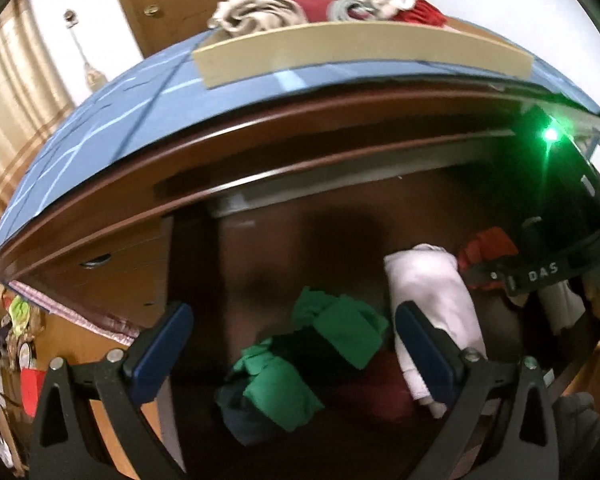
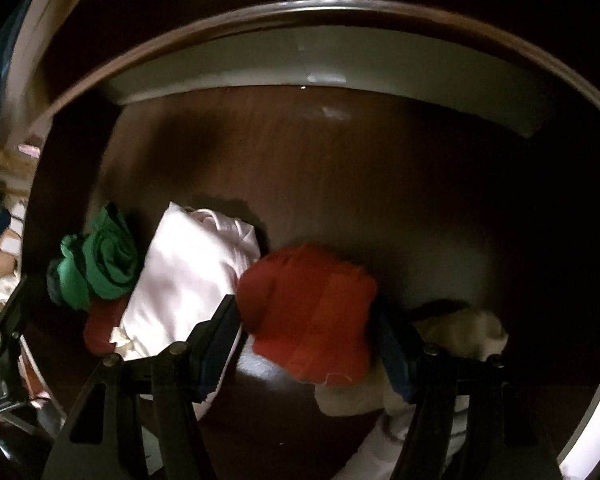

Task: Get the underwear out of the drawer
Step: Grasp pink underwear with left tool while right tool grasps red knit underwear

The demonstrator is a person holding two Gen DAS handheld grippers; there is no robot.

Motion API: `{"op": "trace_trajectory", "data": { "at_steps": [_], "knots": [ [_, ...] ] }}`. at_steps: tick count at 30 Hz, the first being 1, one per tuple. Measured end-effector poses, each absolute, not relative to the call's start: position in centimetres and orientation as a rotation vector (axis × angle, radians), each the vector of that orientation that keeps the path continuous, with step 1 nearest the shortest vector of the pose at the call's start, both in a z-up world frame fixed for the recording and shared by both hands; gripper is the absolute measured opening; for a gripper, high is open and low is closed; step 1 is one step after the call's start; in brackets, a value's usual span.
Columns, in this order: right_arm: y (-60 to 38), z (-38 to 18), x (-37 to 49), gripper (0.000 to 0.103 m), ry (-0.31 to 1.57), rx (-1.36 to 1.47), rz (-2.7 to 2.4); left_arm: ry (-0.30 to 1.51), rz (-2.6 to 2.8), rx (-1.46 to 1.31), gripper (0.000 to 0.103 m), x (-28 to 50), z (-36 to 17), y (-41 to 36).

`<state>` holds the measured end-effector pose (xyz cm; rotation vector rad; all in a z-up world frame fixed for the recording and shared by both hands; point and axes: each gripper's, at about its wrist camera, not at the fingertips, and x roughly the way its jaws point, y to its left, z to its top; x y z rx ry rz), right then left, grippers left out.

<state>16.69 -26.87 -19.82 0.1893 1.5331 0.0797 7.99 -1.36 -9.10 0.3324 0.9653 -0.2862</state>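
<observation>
Currently inside the open drawer [image 2: 340,184]: dark brown glossy floor, pale back wall, several folded or bunched garments on the near side.

Right gripper [image 2: 306,344] pointing straight down, blue-padded fingers [image 2: 216,356] either side of the red underwear [image 2: 312,312]. Matte orange-red fabric, bunched into a rounded lump, one flat panel facing up, raw hem at the lower edge. Jaws about half spread; both pads right at the fabric's flanks, firm pinch not confirmable. Lump sitting on the drawer floor, touching the white garment [image 2: 188,276] on its left, overlapping a cream piece [image 2: 464,332] on its right.

White garment: smooth, satin-like sheen, folded into a tilted slab. Left of it a green roll [image 2: 108,264], wound tight, with a dark red piece [image 2: 100,328] tucked under.

Left gripper [image 1: 294,348] angled down over the same drawer, fingers [image 1: 160,352] spread wide, nothing between the pads. Below it: green cloth [image 1: 340,328] in loose folds over dark navy fabric. White garment just beside the right pad. Red underwear visible farther right, partly hidden by the right gripper's black body.

Above the drawer: blue patterned cover [image 1: 100,128] on the dresser top, wooden tray [image 1: 360,54] piled with beige, red and white clothes [image 1: 260,12].
</observation>
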Motion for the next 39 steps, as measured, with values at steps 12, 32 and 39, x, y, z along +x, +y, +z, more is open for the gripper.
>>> {"op": "trace_trajectory", "data": {
  "at_steps": [12,32,39],
  "knots": [
    [-30.0,-15.7,14.1,0.046,1.299,0.369,0.052,1.021,-0.437,0.394,0.103,8.5,-10.1,-7.4],
    [-30.8,-8.5,10.5,0.046,0.953,0.399,0.057,1.344,-0.335,0.569,0.1,11.6,-16.0,-13.4],
    [-31.7,-8.4,9.8,0.046,0.933,0.436,0.076,1.423,-0.365,0.599,0.1,12.3,-17.3,-14.5]
  ]
}}
